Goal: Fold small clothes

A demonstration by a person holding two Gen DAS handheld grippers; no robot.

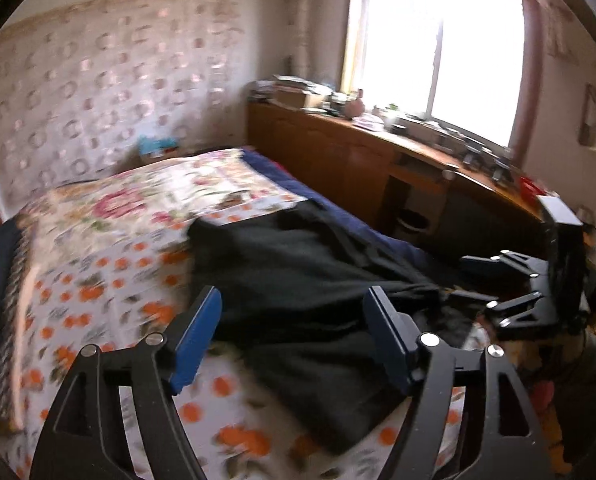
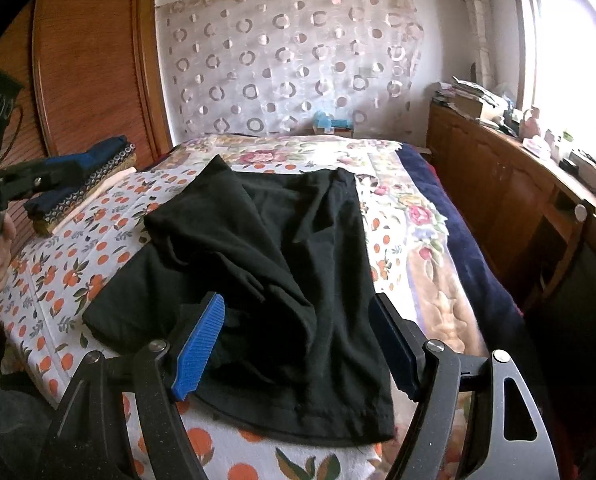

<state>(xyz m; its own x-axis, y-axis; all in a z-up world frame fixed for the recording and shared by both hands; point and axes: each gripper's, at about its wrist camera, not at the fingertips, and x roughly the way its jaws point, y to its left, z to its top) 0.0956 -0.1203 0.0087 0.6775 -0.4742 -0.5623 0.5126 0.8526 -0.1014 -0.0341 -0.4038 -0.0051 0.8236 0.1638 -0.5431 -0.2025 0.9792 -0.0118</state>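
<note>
Black garment (image 2: 274, 264) lies rumpled and part-folded on the bed (image 2: 58, 280), finished stack (image 2: 86, 184) far left, both claws (image 1: 294, 332) (image 2: 298, 340) apart, empty.

Bed covered by orange-print sheet (image 2: 58, 276), with a floral blanket (image 2: 414, 216) over it toward the window side. Navy bedding (image 2: 470, 248) along that edge. Wooden cabinet (image 2: 494, 184) under bright window (image 1: 438, 52), top cluttered. Circle-patterned curtain (image 2: 290, 60) behind. Wooden wardrobe (image 2: 86, 56) at left.

Black garment (image 2: 266, 248); white sheet (image 2: 58, 280), orange-fruit print; blue pads (image 2: 200, 350).
</note>
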